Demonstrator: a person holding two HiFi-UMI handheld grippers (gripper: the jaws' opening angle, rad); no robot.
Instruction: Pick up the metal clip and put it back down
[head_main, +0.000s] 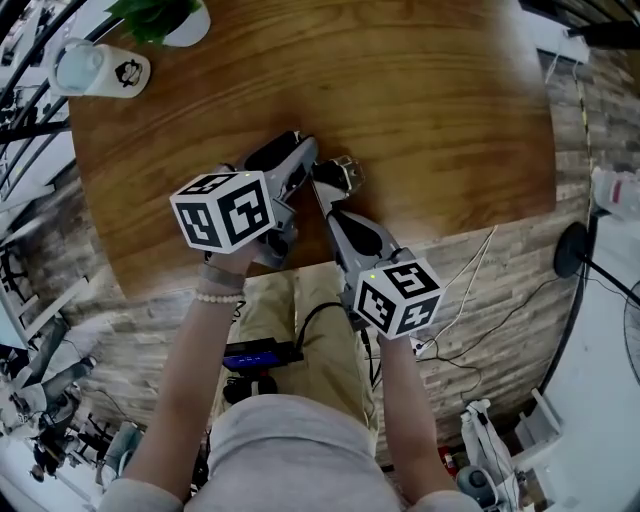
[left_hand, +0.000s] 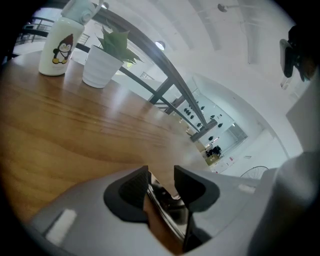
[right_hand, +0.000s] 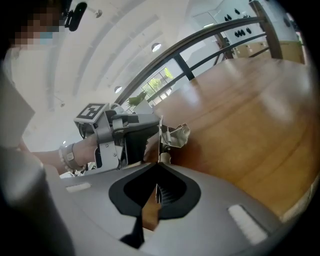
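The small shiny metal clip (head_main: 343, 175) is held just above the wooden table (head_main: 430, 100), near its front edge. In the left gripper view the clip (left_hand: 167, 202) fills the narrow gap between the dark pads, so my left gripper (left_hand: 161, 175) is shut on it. From the head view, my left gripper (head_main: 305, 160) reaches it from the left and my right gripper (head_main: 325, 195) from below. My right gripper (right_hand: 158, 165) is shut on a thin flat edge of the clip (right_hand: 176, 135), whose crumpled body stands beyond the tips. The left gripper (right_hand: 137, 132) shows just left of it.
A white bottle with a penguin print (head_main: 100, 68) (left_hand: 60, 45) and a white plant pot (head_main: 170, 20) (left_hand: 102, 65) stand at the table's far left corner. Cables (head_main: 470, 270) trail over the floor beside the table's front edge.
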